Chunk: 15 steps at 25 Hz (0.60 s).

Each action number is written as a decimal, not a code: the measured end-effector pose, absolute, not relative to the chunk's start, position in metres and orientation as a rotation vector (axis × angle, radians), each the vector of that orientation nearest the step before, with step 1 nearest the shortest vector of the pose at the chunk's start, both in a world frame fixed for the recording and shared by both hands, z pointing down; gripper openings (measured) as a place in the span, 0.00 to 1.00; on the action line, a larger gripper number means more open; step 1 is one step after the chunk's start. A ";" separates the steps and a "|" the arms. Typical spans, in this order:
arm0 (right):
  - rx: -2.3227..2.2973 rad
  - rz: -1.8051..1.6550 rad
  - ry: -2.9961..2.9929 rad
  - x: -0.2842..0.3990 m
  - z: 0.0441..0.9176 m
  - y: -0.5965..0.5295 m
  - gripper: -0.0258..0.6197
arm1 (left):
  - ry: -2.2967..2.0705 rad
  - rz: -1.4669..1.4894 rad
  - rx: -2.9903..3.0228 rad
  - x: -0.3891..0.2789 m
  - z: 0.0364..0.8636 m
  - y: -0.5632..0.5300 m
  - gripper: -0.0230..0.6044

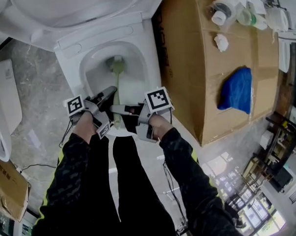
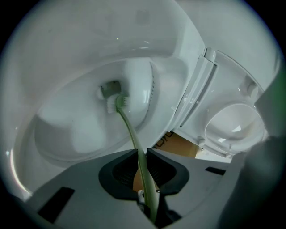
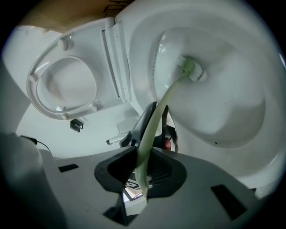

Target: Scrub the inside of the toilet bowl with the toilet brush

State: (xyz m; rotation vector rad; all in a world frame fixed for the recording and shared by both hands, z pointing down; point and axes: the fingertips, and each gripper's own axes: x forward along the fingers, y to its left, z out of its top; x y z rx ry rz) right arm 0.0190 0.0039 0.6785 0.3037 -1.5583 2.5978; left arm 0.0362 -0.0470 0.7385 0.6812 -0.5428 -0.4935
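A pale green toilet brush [image 1: 118, 84] reaches down into the white toilet bowl [image 1: 91, 61]; its bristle head [image 2: 117, 102] rests against the bowl's inner wall near the drain. My left gripper [image 1: 109, 95] is shut on the brush handle [image 2: 142, 167]. My right gripper [image 1: 117, 110] is shut on the same handle [image 3: 145, 154] a little lower down. In the right gripper view the brush head [image 3: 191, 69] presses on the bowl wall. The seat and lid [image 3: 67, 85] stand raised.
A large cardboard box [image 1: 205, 78] stands right of the toilet, with bottles [image 1: 226, 9] and a blue cloth [image 1: 237, 89] on top. A white fixture [image 1: 3, 111] lies at the left on the stone floor. My dark-sleeved arms fill the lower middle.
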 end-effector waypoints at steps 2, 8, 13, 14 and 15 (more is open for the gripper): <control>0.306 2.592 -1.536 0.023 0.678 0.011 0.16 | -0.533 -0.502 0.666 0.041 0.737 -0.041 0.14; 0.294 2.625 -1.427 0.030 0.678 0.033 0.16 | -0.538 -0.503 0.596 0.047 0.738 -0.015 0.14; 0.253 2.643 -1.357 0.021 0.680 0.052 0.16 | -0.560 -0.490 0.548 0.038 0.742 0.006 0.14; 0.241 2.646 -1.347 0.018 0.679 0.055 0.16 | -0.567 -0.489 0.540 0.035 0.743 0.010 0.14; 0.227 2.652 -1.337 0.015 0.679 0.058 0.16 | -0.573 -0.489 0.533 0.031 0.743 0.013 0.14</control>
